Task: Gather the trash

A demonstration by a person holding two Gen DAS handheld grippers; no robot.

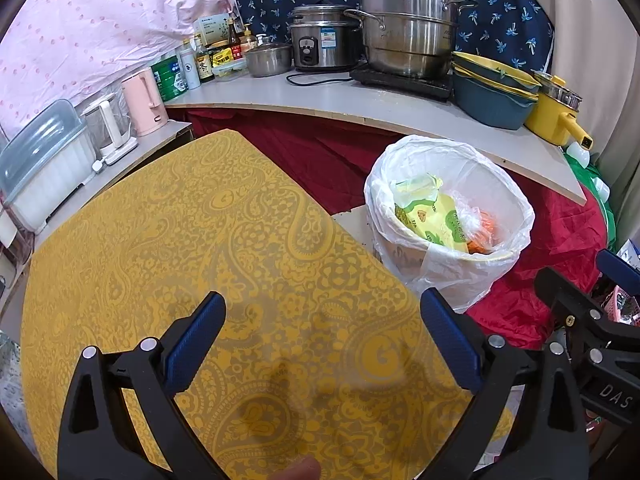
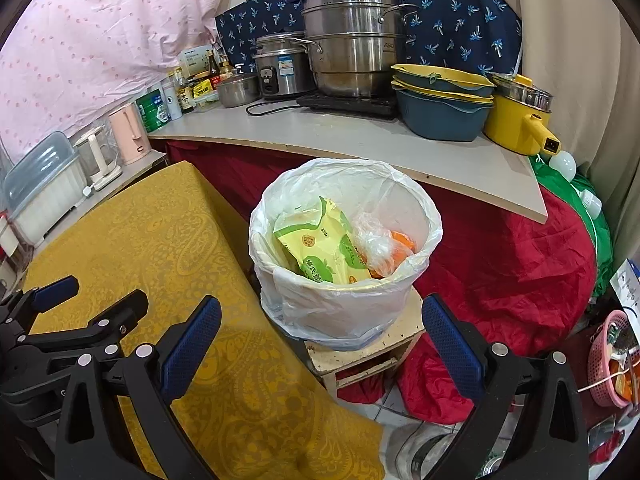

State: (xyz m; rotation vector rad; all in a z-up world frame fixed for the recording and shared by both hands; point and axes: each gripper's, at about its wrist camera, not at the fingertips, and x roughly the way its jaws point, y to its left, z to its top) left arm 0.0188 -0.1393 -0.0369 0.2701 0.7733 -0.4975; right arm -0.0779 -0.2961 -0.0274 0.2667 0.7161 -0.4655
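A white bin lined with a clear plastic bag (image 2: 344,300) (image 1: 460,276) stands on a small wooden stool (image 2: 360,354) beside the table. Inside lie a yellow-green snack packet (image 2: 320,244) (image 1: 432,216), a crumpled clear wrapper (image 2: 374,246) and something orange (image 2: 402,242). My left gripper (image 1: 322,320) hovers open over the yellow patterned tablecloth (image 1: 200,240), nothing between its blue pads. My right gripper (image 2: 320,322) is open too, held in front of the bin with nothing in it. The left gripper (image 2: 60,320) shows at the left edge of the right wrist view.
A grey counter (image 2: 360,144) behind holds steel pots (image 2: 352,48), a rice cooker, stacked blue-yellow basins (image 2: 440,104), a yellow pot, bottles and kettles. Red cloth (image 2: 500,260) drapes under it. A pink basket (image 2: 612,360) sits at the right, a dish rack (image 1: 44,168) at the left.
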